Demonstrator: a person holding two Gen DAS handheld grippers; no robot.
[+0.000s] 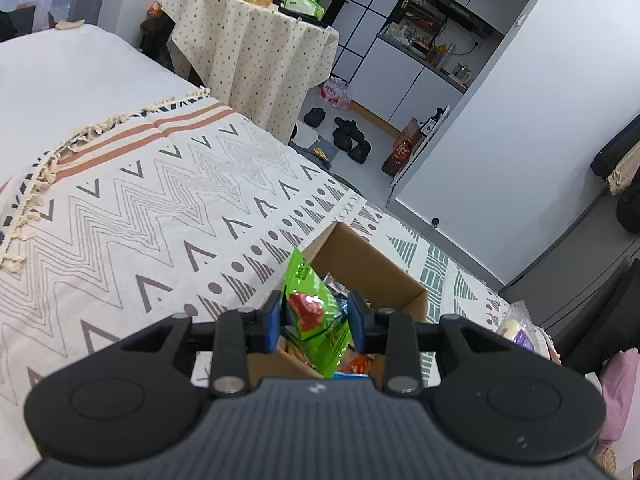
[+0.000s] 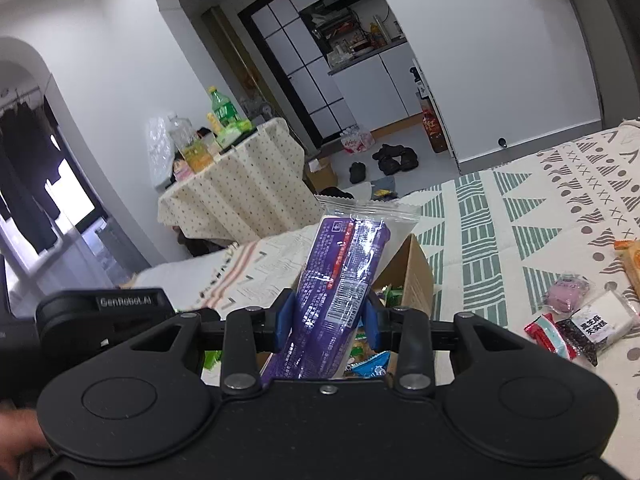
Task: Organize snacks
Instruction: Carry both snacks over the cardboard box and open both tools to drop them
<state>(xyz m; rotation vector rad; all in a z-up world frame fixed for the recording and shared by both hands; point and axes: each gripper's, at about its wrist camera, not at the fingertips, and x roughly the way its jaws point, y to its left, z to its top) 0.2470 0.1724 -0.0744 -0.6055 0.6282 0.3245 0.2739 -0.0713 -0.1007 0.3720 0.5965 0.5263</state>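
Observation:
My left gripper (image 1: 317, 322) is shut on a green snack packet (image 1: 316, 312) with a red picture, held just above an open cardboard box (image 1: 360, 264) on the patterned bedspread. Several packets lie inside the box. My right gripper (image 2: 328, 320) is shut on a purple snack packet (image 2: 340, 272) in clear wrap, standing upright between the blue pads over the same cardboard box (image 2: 416, 276). The purple packet (image 1: 518, 326) also shows at the right of the left wrist view. The left gripper's body (image 2: 104, 312) sits at the left of the right wrist view.
Loose snack packets (image 2: 588, 320) lie on the bedspread (image 2: 520, 216) to the right of the box. A small table with a dotted cloth (image 1: 256, 48) carries bottles beyond the bed. Shoes (image 1: 352, 136) lie on the floor near white cabinets. A hand (image 2: 16, 428) shows at lower left.

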